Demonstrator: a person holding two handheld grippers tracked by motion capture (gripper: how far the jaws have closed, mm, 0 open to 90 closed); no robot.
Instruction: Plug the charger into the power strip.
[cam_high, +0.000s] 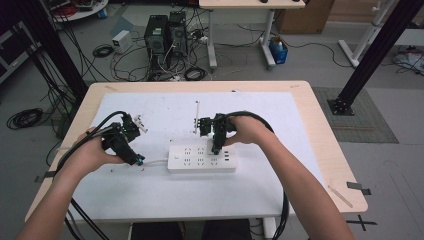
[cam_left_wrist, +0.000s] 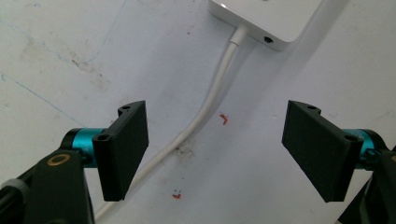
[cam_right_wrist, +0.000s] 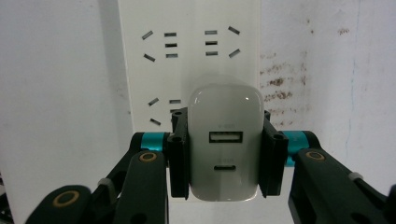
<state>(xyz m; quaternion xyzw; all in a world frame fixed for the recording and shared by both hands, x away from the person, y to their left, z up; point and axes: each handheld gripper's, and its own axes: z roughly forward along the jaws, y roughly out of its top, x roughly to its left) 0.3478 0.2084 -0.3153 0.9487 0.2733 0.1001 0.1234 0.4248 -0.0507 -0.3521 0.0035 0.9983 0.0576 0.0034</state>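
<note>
A light wooden table (cam_high: 325, 150) stands on a grey floor (cam_high: 380, 165). A white sheet (cam_high: 150, 195) covers most of its top. Behind it, two black computer boxes (cam_high: 165, 32) sit on the floor among loose cables (cam_high: 102, 50). Another table (cam_high: 250, 5) stands farther back. A black post (cam_high: 372, 55) leans at the right.

The high camera looks down over my arms; my two gripper cameras sit close above the power strip (cam_high: 201, 156), which all share.

A lab or tech workshop: computer towers (cam_high: 165, 32) at twelve o'clock beyond the table (cam_high: 330, 150), tangled cables (cam_high: 25, 118) on the floor at nine, black frame posts (cam_high: 372, 55) at two.
</note>
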